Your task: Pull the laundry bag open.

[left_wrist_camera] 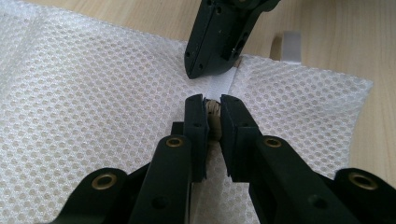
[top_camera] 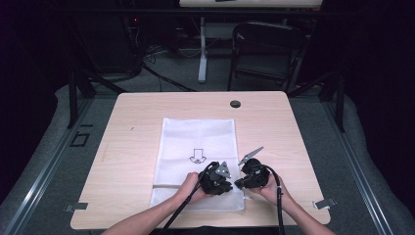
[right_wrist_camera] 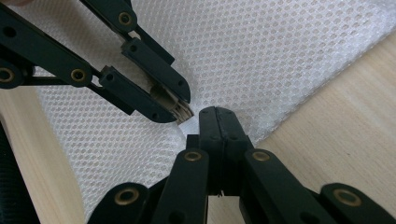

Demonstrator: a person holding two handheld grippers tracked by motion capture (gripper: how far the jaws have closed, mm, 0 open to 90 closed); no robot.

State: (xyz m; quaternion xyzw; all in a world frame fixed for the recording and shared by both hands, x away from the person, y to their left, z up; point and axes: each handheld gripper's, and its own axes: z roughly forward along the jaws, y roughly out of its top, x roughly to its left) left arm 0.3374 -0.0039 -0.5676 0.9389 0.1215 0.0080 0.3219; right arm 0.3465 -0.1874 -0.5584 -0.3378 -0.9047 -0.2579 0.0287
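A white mesh bag (top_camera: 195, 137) with a printed arrow lies flat on the wooden table (top_camera: 137, 147). Both grippers meet at its near right corner. My left gripper (top_camera: 229, 186) (left_wrist_camera: 213, 105) is shut on a small beige ribbed pull (left_wrist_camera: 214, 114) (right_wrist_camera: 176, 106) at the bag's seam. My right gripper (top_camera: 238, 184) (right_wrist_camera: 218, 112) faces it tip to tip, its jaws shut on the bag's mesh (right_wrist_camera: 280, 46), which puckers around the tips. In the left gripper view the right gripper (left_wrist_camera: 198, 70) rests on the white band (left_wrist_camera: 218, 85) along the seam.
A black round grommet (top_camera: 235, 104) sits near the table's far edge. A dark folding chair (top_camera: 266, 44) and a table leg stand behind. Metal clips (top_camera: 324, 203) mark the front corners. A white tag (left_wrist_camera: 290, 44) lies on the wood beyond the bag.
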